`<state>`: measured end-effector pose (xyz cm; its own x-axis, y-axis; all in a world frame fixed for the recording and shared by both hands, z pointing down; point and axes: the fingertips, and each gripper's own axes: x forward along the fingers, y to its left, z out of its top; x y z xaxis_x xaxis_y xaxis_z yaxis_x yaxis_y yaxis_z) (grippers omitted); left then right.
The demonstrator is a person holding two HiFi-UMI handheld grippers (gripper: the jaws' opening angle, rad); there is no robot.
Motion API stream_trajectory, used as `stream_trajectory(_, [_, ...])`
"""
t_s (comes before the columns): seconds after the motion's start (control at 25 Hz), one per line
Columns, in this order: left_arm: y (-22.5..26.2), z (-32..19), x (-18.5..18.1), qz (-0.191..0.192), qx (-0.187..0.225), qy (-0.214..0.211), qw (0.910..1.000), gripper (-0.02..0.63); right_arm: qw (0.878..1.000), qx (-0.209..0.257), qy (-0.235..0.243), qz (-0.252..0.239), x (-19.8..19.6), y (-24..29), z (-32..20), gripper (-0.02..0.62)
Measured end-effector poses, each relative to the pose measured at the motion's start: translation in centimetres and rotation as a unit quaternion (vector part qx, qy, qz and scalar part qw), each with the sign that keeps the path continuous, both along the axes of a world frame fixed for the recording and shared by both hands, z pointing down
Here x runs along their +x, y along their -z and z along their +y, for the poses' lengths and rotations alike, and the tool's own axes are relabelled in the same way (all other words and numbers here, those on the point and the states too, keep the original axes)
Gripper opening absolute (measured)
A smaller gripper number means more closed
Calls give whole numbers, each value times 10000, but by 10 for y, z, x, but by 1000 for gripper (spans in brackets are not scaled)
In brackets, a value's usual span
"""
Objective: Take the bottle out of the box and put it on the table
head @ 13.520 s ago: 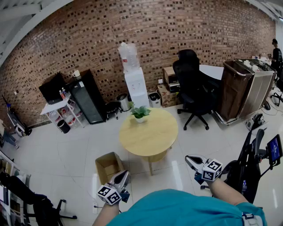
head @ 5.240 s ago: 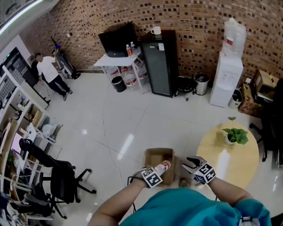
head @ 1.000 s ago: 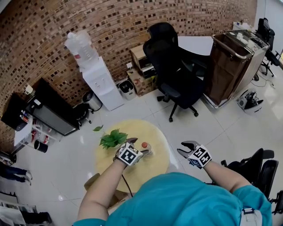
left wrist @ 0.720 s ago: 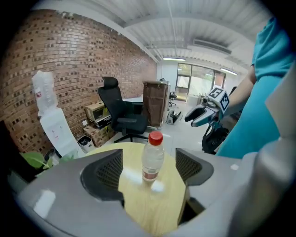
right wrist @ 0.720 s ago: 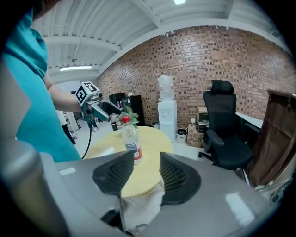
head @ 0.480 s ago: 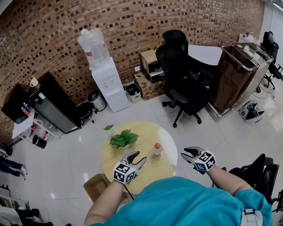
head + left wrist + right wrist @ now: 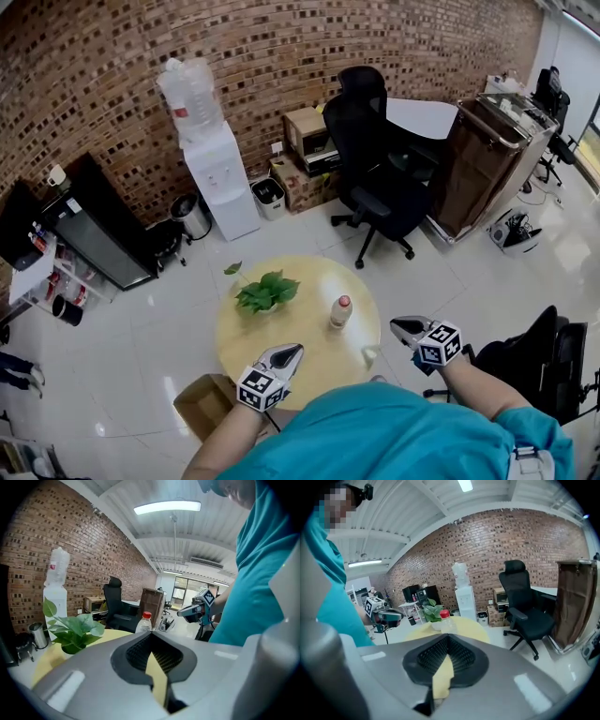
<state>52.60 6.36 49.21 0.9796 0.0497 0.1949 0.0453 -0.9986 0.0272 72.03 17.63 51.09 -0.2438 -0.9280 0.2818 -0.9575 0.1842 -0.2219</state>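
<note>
Hidden, cropped, or too small to tell

In the head view, the near rim of the table (image 7: 309, 349) lay under the person's teal shirt (image 7: 375, 433). The shirt, the left arm and the left gripper (image 7: 296, 349) also covered the near right part of the box (image 7: 202, 401) on the floor. The label on the bottle (image 7: 340, 311) was too small to read. In each gripper view only its red cap and shoulders showed, the rest hidden behind the left gripper or the right gripper (image 7: 396, 324). At the far left, the picture's edge cut off the white shelf (image 7: 36, 259).
</note>
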Motion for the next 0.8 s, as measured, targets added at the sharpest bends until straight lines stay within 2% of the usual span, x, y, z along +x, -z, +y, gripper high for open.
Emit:
stream_trajectory(0.2, [-1,21,-2,-42,-45,-241,9997,0,10000,64,-38,4,-12,5,19,2])
stream_trajectory(0.36, [28,63,2,-95,63,-274,9996,0,9998,175,-58,-41,-6,25,59,2])
stream_trajectory(0.6, [54,142,17,-146,61,108,9998,0,9993,250,277,54,9,30,122,2])
stream_trajectory(0.8, [90,251,19,-68,-53,466,9989,0,9966,206,778,148,7,50,189,2])
